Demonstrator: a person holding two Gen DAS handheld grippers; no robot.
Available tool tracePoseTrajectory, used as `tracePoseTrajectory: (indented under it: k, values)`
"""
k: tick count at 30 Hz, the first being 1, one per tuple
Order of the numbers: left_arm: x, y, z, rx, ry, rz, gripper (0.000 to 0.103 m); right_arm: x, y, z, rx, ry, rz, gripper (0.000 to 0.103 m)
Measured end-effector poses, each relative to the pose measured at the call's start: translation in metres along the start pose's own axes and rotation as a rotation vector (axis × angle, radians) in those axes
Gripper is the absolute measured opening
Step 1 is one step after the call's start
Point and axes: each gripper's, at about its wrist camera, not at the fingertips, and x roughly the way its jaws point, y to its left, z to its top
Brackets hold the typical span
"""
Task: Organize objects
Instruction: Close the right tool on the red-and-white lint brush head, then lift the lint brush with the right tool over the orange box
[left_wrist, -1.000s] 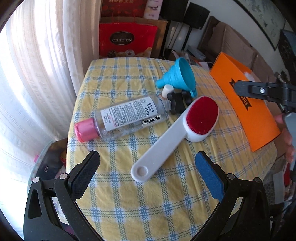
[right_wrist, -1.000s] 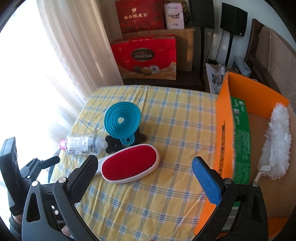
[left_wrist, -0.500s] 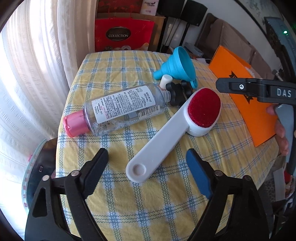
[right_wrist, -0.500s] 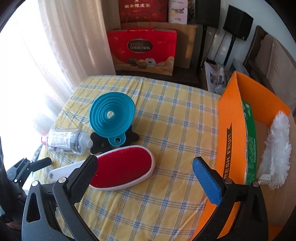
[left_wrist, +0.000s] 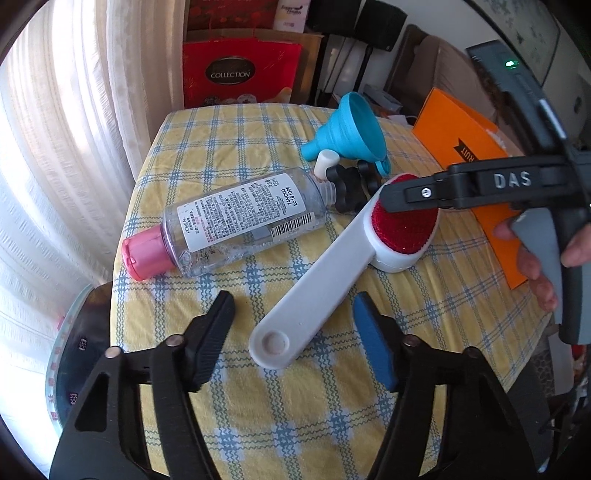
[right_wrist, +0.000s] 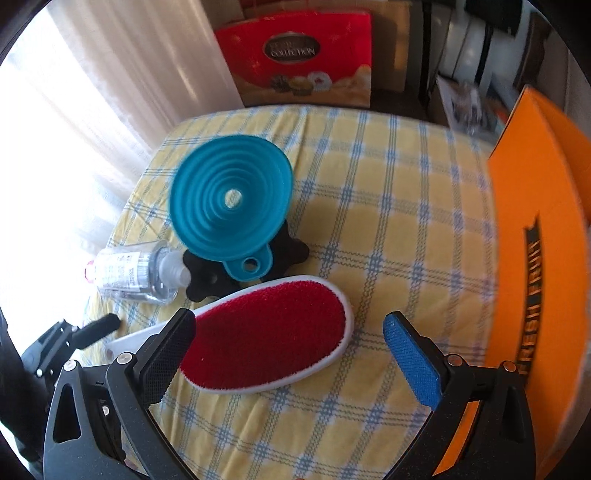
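I'm seeing a yellow checked tablecloth (left_wrist: 229, 413) covering the table. Behind its far edge a red gift bag (right_wrist: 299, 55) is standing on the floor, in front of a brown paper bag (left_wrist: 310, 44). White curtains (left_wrist: 70, 122) are hanging along the left, with daylight coming through them. Black speakers (left_wrist: 380, 18) are sitting farther back.

"COLLECTION" on red gift bag (left_wrist: 236, 74), "L'OREAL" on bottle (left_wrist: 236, 221), "DAS" on right gripper (left_wrist: 513, 180), "FRESH FRUIT" on orange box (right_wrist: 532, 295)

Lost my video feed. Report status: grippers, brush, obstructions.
Left gripper open at lint brush handle. Right gripper open over its red head. Bottle and funnel lie close behind.
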Motion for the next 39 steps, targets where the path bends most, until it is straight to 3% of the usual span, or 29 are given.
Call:
tracePoseTrajectory:
  k: [3, 6, 9, 13, 18, 24, 27, 31, 34, 35, 36, 39]
  values:
    - [0.001, -0.002, 0.001, 0.004, 0.0, -0.009, 0.047, 0.001, -0.003, -0.001, 0.021, -0.009, 0.042, 0.101]
    - [0.002, -0.004, 0.002, 0.011, -0.001, -0.007, 0.047, -0.002, 0.001, -0.001, -0.002, -0.015, 0.061, 0.087]
    - [0.002, -0.005, 0.001, 0.015, -0.003, -0.01, 0.046, -0.004, 0.003, 0.0, 0.006, -0.01, 0.06, 0.084]
    - [0.0, -0.007, 0.0, 0.009, -0.004, -0.034, 0.04, -0.011, 0.002, 0.003, 0.039, -0.006, 0.07, 0.068]
    - [-0.001, -0.018, 0.0, 0.039, -0.004, -0.028, 0.037, -0.017, 0.006, 0.004, 0.029, 0.014, 0.077, 0.065]
    - [0.0, -0.03, -0.008, 0.075, -0.006, -0.027, 0.036, -0.024, -0.002, 0.001, 0.114, 0.024, 0.163, 0.063]
    - [0.0, -0.024, -0.005, 0.029, 0.014, -0.063, 0.036, -0.027, -0.005, 0.002, 0.144, 0.023, 0.184, 0.063]
    - [0.003, -0.016, 0.001, -0.048, 0.042, -0.105, 0.031, -0.021, -0.013, -0.002, 0.26, 0.07, 0.325, 0.062]
    - [0.004, -0.015, 0.002, -0.054, 0.049, -0.126, 0.03, -0.016, -0.005, -0.007, 0.241, 0.084, 0.291, 0.06]
    - [0.005, -0.017, 0.001, -0.047, 0.046, -0.128, 0.029, -0.014, -0.001, -0.008, 0.231, 0.086, 0.282, 0.057]
    - [0.005, -0.019, 0.001, -0.041, 0.044, -0.125, 0.029, -0.013, 0.001, -0.008, 0.224, 0.09, 0.277, 0.047]
    - [0.004, -0.02, -0.001, -0.033, 0.043, -0.126, 0.027, -0.013, 0.004, -0.008, 0.231, 0.079, 0.272, 0.044]
